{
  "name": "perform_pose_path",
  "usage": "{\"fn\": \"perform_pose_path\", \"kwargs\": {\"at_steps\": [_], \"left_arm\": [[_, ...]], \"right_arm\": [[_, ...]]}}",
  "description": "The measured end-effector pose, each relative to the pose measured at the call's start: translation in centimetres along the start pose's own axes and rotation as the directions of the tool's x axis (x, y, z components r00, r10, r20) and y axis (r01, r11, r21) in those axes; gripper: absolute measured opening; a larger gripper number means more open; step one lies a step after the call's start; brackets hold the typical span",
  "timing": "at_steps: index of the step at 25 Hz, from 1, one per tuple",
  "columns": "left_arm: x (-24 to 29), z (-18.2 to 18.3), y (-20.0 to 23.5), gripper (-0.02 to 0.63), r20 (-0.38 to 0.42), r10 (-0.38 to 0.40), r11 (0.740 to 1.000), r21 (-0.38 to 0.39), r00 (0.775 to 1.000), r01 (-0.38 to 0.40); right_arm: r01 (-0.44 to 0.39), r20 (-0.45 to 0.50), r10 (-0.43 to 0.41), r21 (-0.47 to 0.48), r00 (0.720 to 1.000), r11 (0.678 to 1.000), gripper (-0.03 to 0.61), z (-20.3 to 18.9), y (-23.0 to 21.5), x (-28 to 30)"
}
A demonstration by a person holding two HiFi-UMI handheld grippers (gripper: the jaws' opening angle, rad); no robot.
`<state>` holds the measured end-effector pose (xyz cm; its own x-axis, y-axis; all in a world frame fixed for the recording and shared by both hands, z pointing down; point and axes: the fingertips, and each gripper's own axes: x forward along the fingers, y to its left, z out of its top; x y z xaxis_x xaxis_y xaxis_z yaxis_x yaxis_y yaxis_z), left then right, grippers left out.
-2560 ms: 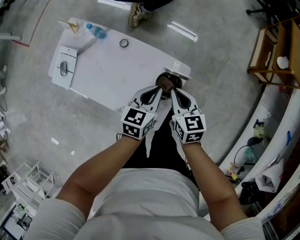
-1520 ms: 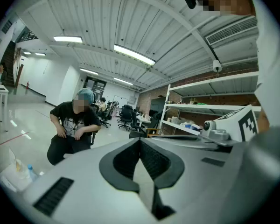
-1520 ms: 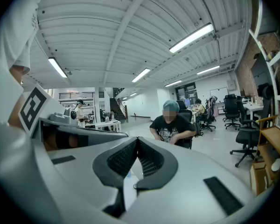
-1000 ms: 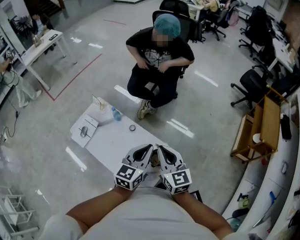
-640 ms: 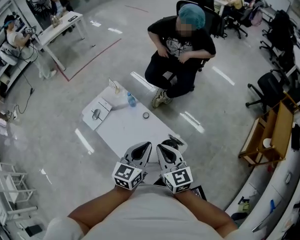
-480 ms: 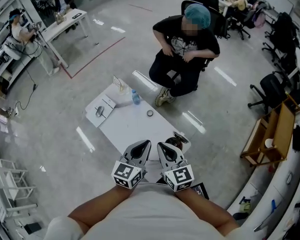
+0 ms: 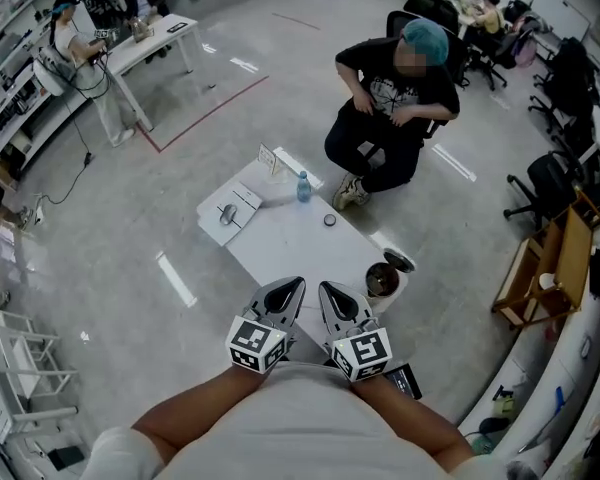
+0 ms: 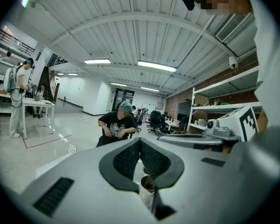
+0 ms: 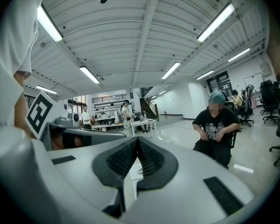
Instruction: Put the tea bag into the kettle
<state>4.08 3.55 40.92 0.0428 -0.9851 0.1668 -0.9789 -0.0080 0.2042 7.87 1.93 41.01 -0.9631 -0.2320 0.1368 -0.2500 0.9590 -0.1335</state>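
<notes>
On the white counter (image 7: 280, 243), a mouse (image 7: 228, 214) lies at the far left. At the near edge the left hand-held gripper (image 7: 296, 284) and right hand-held gripper (image 7: 324, 288) hover side by side, each with jaws pressed together. The open kettle (image 7: 382, 280) stands just right of them, at the counter's near right corner.

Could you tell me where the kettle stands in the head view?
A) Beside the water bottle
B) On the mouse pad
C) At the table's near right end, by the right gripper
C: the kettle stands at the near right end of the table, close by the right gripper, well apart from the water bottle and the mouse pad.
</notes>
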Motion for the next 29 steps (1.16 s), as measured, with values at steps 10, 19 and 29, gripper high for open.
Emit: {"fn": "perform_pose_path", "kwargs": {"at_steps": [10, 19, 29], "left_arm": [[-8.6, -0.6, 3.2, 0.009, -0.002, -0.02, 1.0, 0.003, 1.0, 0.02], [-11.5, -1.9, 3.9, 0.01, -0.005, 0.0, 1.0, -0.029, 1.0, 0.0], [-12.4, -2.7, 4.0, 0.011, -0.02, 0.005, 0.999, -0.038, 1.0, -0.006]], "right_arm": [[-0.006, -0.003, 0.006, -0.01, 1.0, 1.0, 0.009, -1.0, 9.9, 1.4], [-0.027, -0.025, 0.027, -0.001, 0.999, 1.0, 0.009, -2.0, 12.4, 1.6], [-0.022, -0.035, 0.022, 0.014, 0.999, 1.0, 0.009, -2.4, 13.0, 1.2]]}}
